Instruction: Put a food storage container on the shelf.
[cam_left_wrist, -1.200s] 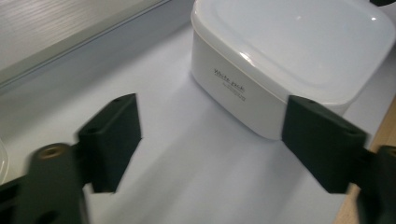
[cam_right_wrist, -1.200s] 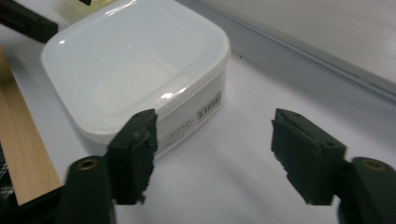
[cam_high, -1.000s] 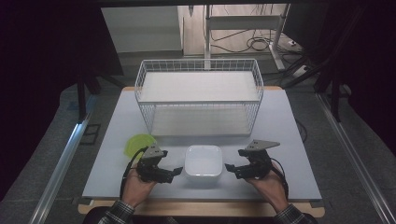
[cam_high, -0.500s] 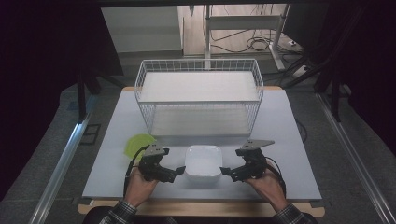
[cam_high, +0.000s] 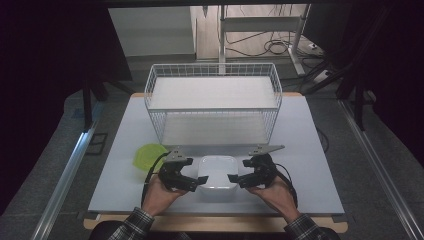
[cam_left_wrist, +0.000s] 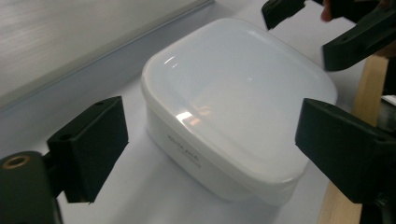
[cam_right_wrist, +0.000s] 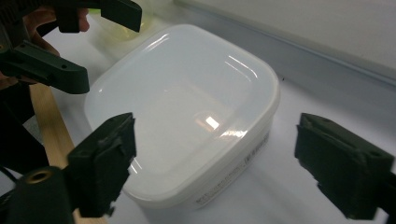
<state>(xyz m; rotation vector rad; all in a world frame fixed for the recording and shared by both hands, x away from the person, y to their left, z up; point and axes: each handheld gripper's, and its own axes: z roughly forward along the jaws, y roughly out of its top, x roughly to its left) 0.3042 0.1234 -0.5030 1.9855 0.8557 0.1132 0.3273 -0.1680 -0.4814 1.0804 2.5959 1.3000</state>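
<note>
A white, rounded-square plastic container (cam_high: 218, 171) with its lid on sits near the table's front edge. My left gripper (cam_high: 195, 183) is at its left side, open, its jaws spread wider than the container (cam_left_wrist: 233, 107) and standing on either side of its near corner without touching. At the container's right side my right gripper (cam_high: 236, 181) is open in the same way. In the right gripper view the container (cam_right_wrist: 182, 107) lies between and beyond the two spread jaws. Each gripper view shows the other gripper across the lid: the right gripper (cam_left_wrist: 327, 28) and the left gripper (cam_right_wrist: 70, 42).
A white wire basket (cam_high: 212, 102) stands behind the container, across the middle of the table. A yellow-green round dish (cam_high: 147, 156) lies just left of my left gripper. The wooden table edge (cam_right_wrist: 51, 126) runs close under both hands.
Both grippers have moved inward from either side and now flank the container closely. The container and the basket have not moved.
</note>
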